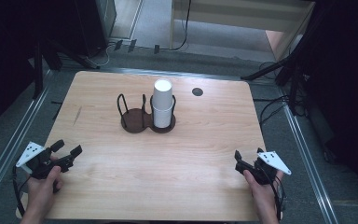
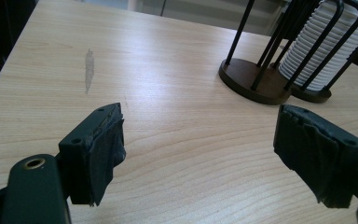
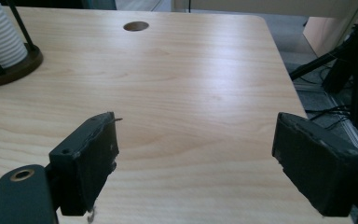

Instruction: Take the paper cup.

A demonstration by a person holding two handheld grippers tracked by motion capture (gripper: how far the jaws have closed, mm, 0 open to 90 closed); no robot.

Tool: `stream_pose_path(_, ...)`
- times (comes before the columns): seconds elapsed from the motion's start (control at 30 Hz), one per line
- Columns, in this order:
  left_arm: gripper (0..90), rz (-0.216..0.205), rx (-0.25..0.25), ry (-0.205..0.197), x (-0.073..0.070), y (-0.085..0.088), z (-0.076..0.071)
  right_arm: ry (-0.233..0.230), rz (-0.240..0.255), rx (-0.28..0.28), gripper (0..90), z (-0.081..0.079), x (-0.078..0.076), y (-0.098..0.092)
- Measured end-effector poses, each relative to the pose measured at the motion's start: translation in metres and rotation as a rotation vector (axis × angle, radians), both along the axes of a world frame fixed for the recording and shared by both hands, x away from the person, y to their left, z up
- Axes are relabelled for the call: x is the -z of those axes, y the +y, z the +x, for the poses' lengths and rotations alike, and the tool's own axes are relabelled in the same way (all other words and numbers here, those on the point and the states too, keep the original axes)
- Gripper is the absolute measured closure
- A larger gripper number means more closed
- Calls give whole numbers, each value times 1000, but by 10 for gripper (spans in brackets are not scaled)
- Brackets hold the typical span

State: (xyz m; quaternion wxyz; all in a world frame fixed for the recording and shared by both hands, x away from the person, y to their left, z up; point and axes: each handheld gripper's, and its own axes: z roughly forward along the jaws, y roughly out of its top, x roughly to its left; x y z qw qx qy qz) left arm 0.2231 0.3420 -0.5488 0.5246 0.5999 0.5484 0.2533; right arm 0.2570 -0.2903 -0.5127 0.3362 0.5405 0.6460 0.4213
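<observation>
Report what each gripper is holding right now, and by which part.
Nothing is held. The left gripper and the right gripper both stand open over bare table, well short of the stack of white cups in its wire holder.

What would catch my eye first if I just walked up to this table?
Probably the tall white stack of cups, upright in the right-hand ring of a dark two-ring wire holder at the middle of the wooden table. Then the left gripper and right gripper, both open and empty, at the near corners.
</observation>
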Motion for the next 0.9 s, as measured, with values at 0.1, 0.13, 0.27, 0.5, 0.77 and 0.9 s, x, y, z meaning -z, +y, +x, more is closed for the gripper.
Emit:
stream_pose_path(0.1,164,-1,2,0,0,0,0,-1,17,-19,140,8,-6,11)
stream_pose_path(0.13,164,-2,3,0,0,0,0,-3,22,-26,139,10,-8,15)
stream_pose_path(0.27,165,-2,4,-1,0,0,0,-6,43,-54,134,22,-17,34)
stream_pose_path(0.5,165,6,8,0,0,0,0,-7,64,-101,105,34,-28,57)
stream_pose_path(0.77,165,5,11,0,0,0,0,-24,53,-152,96,46,-39,86)
stream_pose_path(0.9,165,4,14,0,0,0,0,-31,53,-171,95,52,-43,100)
